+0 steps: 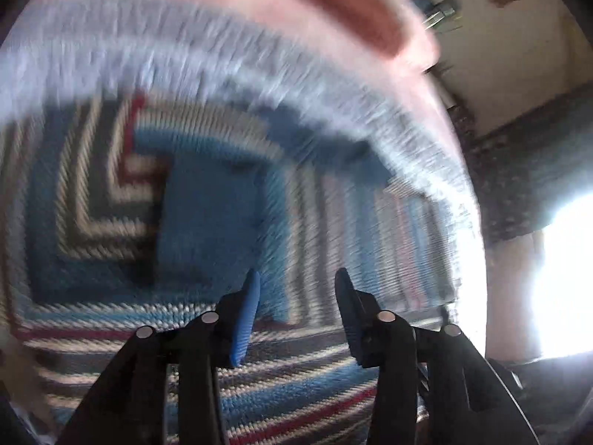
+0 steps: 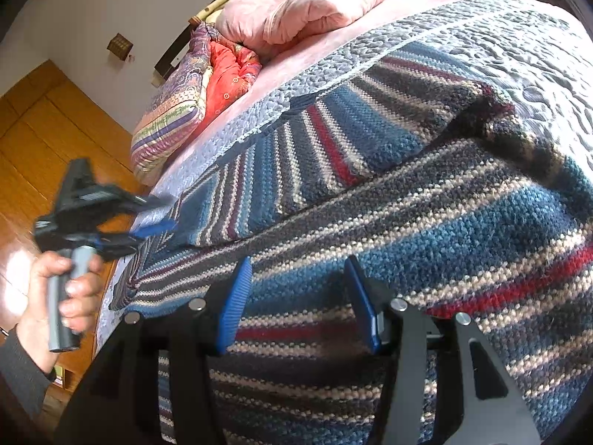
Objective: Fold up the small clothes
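Note:
A knitted sweater (image 2: 426,222) with blue, grey, cream and red stripes lies spread on the bed. One part of it is folded across the body at an angle. My right gripper (image 2: 296,263) is open just above the sweater's near part, with nothing between its blue pads (image 2: 233,304). A hand (image 2: 70,289) holds my left gripper (image 2: 163,213) at the sweater's left edge, by the side of the bed. The left wrist view is motion-blurred. There the left gripper (image 1: 296,276) is open over the striped sweater (image 1: 207,215), holding nothing.
A grey-blue quilted cover (image 2: 500,29) lies under the sweater, over a pink sheet. A pink duvet (image 2: 307,3), a red cushion (image 2: 229,70) and a striped patterned pillow (image 2: 170,111) are piled at the head of the bed. A wooden floor (image 2: 40,126) lies to the left of the bed.

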`<state>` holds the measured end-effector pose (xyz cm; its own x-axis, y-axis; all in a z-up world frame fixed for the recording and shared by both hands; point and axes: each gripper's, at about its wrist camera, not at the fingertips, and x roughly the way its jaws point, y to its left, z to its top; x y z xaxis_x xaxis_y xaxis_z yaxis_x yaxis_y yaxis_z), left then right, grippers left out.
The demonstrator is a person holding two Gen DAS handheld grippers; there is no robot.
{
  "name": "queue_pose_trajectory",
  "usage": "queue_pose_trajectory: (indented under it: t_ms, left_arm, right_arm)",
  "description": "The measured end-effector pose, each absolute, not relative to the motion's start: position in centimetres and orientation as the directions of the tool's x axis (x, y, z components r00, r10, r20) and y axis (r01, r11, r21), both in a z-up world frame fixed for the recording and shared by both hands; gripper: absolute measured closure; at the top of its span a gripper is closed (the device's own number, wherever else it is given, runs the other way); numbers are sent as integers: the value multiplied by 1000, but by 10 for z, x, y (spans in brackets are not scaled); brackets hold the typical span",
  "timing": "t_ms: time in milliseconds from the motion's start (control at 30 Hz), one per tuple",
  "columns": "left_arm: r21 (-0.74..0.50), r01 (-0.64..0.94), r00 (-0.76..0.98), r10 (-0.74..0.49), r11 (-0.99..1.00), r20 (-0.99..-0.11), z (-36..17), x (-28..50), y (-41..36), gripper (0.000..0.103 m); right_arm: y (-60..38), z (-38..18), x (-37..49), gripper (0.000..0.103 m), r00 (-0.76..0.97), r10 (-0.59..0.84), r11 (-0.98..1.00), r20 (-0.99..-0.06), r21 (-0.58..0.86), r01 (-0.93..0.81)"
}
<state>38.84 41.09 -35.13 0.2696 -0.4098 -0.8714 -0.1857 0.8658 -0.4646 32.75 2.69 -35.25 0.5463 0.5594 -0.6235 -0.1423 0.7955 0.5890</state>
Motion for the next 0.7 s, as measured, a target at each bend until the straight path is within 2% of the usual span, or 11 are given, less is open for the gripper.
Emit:
queue_pose_trajectory:
  t_ms: [33, 67, 133, 200, 267, 300, 367, 433, 467, 633, 700]
  left_arm:
    - [-430, -208, 245, -379, 879, -892, -362, 389, 413, 67]
    - [-416, -227, 239, -363, 881, -900, -369, 389, 419, 84]
    - [-431, -258, 253, -370, 865, -894, -369, 388, 435, 87]
    - [-438, -283, 269, -368, 853, -890, -359, 381, 449, 81]
    - [-461, -303, 309, -371, 834, -876, -343, 372, 468, 54]
    - [-487, -312, 359, -373, 816, -855, -329, 359, 487, 50]
    - [-525, -335, 439, -363, 782, -822, -307, 336, 523, 34]
    - [-532, -382, 508, -309, 756, -804, -289, 308, 570, 27]
    - [-527, -414, 532, -273, 742, -802, -283, 294, 593, 24]
    - [-493, -658, 565, -60, 570, -823, -281, 199, 743, 23]
    - [-496, -698, 574, -10, 516, -819, -286, 179, 783, 23]
  right_arm:
    - [26, -353, 327, 51, 547, 556, 798, -626, 586, -140]
    - [25, -354, 327, 51, 547, 554, 799, -628, 585, -139]
    - [22, -355, 326, 51, 547, 548, 803, -633, 581, -133]
    - [21, -355, 326, 51, 548, 545, 805, -635, 578, -131]
    - [22, -353, 325, 51, 546, 543, 809, -638, 572, -136]
    - [23, -352, 323, 51, 545, 544, 810, -638, 569, -142]
    - [27, -347, 318, 51, 545, 547, 814, -636, 556, -167]
    - [33, -344, 314, 51, 539, 550, 817, -637, 546, -188]
    - [35, -343, 313, 51, 536, 552, 817, -638, 543, -194]
    - [50, -335, 307, 51, 522, 573, 810, -632, 534, -243]
    - [58, -332, 306, 51, 514, 579, 809, -633, 526, -262]
